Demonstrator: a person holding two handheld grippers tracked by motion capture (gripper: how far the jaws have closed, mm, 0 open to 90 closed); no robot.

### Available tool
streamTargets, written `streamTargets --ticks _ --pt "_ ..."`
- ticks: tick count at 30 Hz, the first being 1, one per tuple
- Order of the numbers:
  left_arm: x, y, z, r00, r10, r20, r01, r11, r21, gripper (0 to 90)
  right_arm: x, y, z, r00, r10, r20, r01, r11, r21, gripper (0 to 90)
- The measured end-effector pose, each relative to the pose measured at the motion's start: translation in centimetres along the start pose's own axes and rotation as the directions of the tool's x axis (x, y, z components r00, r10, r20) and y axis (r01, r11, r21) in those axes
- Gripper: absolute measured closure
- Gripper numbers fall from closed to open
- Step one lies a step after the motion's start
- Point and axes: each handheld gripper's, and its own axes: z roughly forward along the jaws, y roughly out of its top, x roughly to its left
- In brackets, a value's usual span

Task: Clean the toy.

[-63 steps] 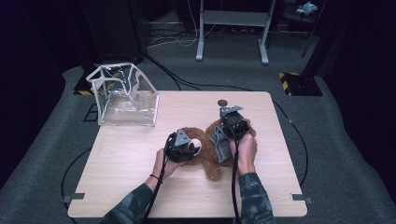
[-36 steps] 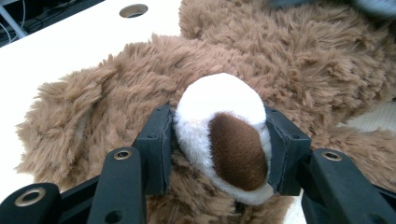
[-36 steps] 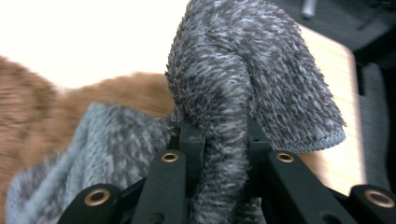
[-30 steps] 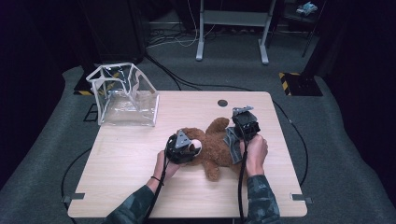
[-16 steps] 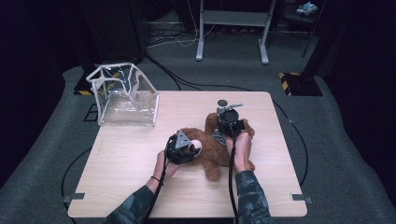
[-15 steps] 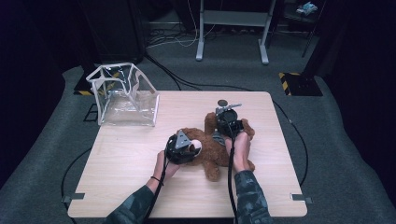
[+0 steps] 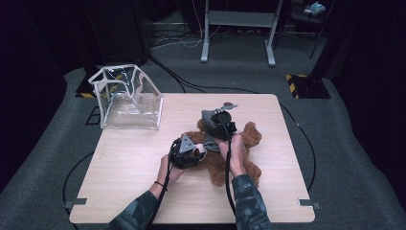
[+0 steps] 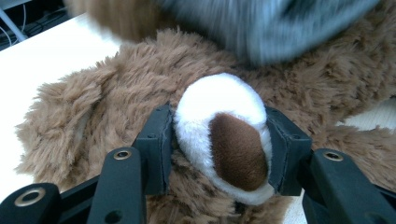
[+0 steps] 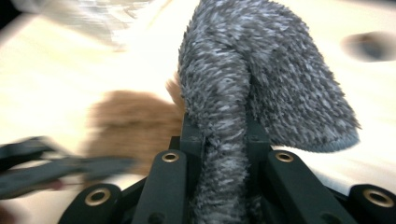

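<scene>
2 grippers work a brown teddy bear (image 7: 225, 155) lying at the middle of the wooden table (image 7: 129, 163).

The left gripper (image 8: 219, 144) pinches the bear's white muzzle (image 8: 224, 121); the right gripper (image 9: 224, 135) is pressed tight on a grey fuzzy cloth (image 9: 261, 74), apparently the bear's scarf. A clear plastic bag (image 7: 125, 98) stands far left.
</scene>
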Motion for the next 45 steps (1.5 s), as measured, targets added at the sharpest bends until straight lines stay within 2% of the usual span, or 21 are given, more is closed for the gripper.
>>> streamTargets --ticks 3,6,9,11,13,14,17,20,21,23,24,25,28,30,31,33,36,38,42,43,45 --pt "0.0 0.0 0.0 1.0 -0.001 0.001 0.001 1.0 -0.001 49.7 -1.2 -0.2 -1.5 0.9917 0.003 0.129 -0.003 1.0 -0.005 76.4" --pt "0.0 0.0 0.0 1.0 0.001 0.005 -0.001 1.0 0.004 49.7 -2.3 -0.6 -2.0 0.9656 -0.005 0.26 0.002 1.0 0.012 76.3" --pt "0.0 0.1 0.0 1.0 0.004 0.001 -0.004 1.0 0.006 49.7 -2.8 -1.2 -1.1 0.9589 0.005 0.284 -0.021 0.998 0.053 76.3" --pt "0.0 0.0 0.0 1.0 0.005 -0.003 -0.005 1.0 0.003 49.7 -2.3 -1.3 -0.2 0.9738 -0.003 0.227 -0.009 0.999 0.051 76.3" --pt "0.0 0.0 0.1 1.0 0.006 -0.004 -0.006 1.0 0.003 49.7 -1.4 -1.1 0.5 0.9918 -0.009 0.128 0.003 0.999 0.045 76.4" --pt "0.0 0.0 0.0 1.0 0.006 -0.004 -0.006 1.0 0.003 49.7 -0.7 -1.0 0.9 0.9965 -0.024 0.08 0.021 0.999 0.046 76.4" --pt "0.0 0.0 0.0 1.0 -0.001 -0.003 0.001 1.0 0.001 49.6 0.9 -0.9 1.7 0.9987 -0.047 0.02 0.045 0.996 0.075 76.4" --pt "0.0 -0.1 0.0 1.0 0.001 0.0 -0.001 1.0 0.001 49.6 0.1 -0.9 0.7 0.994 -0.015 -0.109 0.022 0.998 0.064 76.5" --pt "0.0 0.0 0.0 1.0 0.0 -0.008 0.0 1.0 -0.001 49.6 -0.4 -1.0 0.1 0.9931 0.002 -0.117 0.004 0.999 0.049 76.4" --pt "0.0 0.0 0.1 1.0 0.001 -0.009 -0.001 1.0 -0.004 49.5 -0.9 -1.0 -1.2 0.9989 0.001 -0.047 0.0 1.0 0.02 76.3" --pt "-0.1 0.0 0.1 0.9999 -0.004 -0.009 0.004 1.0 -0.005 49.5 -1.1 -1.0 -1.5 0.9997 0.004 -0.025 -0.004 1.0 0.0 76.1" --pt "-0.1 0.0 0.1 1.0 -0.001 -0.009 0.001 1.0 -0.004 49.4 -1.3 -1.1 -1.8 0.9996 0.005 -0.026 -0.005 1.0 -0.003 75.9" --pt "-0.1 0.0 0.0 1.0 -0.003 -0.006 0.003 1.0 -0.001 49.4 -1.3 -1.5 -1.1 0.9999 -0.013 0.001 0.013 0.999 0.038 75.8" --pt "-0.1 0.0 0.0 1.0 0.0 -0.002 0.0 1.0 0.004 49.5 -1.1 -1.9 -0.5 0.999 -0.023 0.039 0.02 0.997 0.069 76.0" --pt "-0.1 0.0 0.0 1.0 0.003 -0.002 -0.003 1.0 0.005 49.5 -1.3 -2.1 -0.4 0.9964 -0.054 0.066 0.049 0.996 0.069 76.1" --pt "-0.1 0.0 0.0 1.0 -0.002 -0.002 0.002 1.0 0.002 49.5 -1.6 -2.3 -0.6 0.9959 -0.042 0.08 0.036 0.996 0.077 76.2" --pt "-0.1 0.0 0.0 1.0 -0.004 -0.001 0.004 1.0 0.001 49.5 -2.3 -2.6 -1.1 0.9879 -0.055 0.145 0.043 0.995 0.086 76.3" --pt "-0.1 0.0 0.0 1.0 -0.003 0.003 0.003 1.0 0.003 49.5 -3.0 -2.9 -1.7 0.9748 -0.052 0.217 0.029 0.994 0.106 76.3" --pt "-0.1 0.0 0.0 1.0 -0.003 0.002 0.003 1.0 0.0 49.5 -4.9 -3.4 -2.5 0.9512 -0.047 0.305 0.004 0.99 0.141 76.2" --pt "-0.1 0.0 0.0 1.0 -0.004 0.002 0.004 1.0 -0.001 49.5 -5.2 -3.4 -2.6 0.9499 -0.033 0.311 -0.012 0.99 0.143 76.2" --pt "-0.1 0.0 0.0 1.0 -0.004 0.001 0.004 1.0 0.002 49.4 -5.6 -3.4 -3.0 0.9609 0.011 0.277 -0.043 0.993 0.111 76.0"
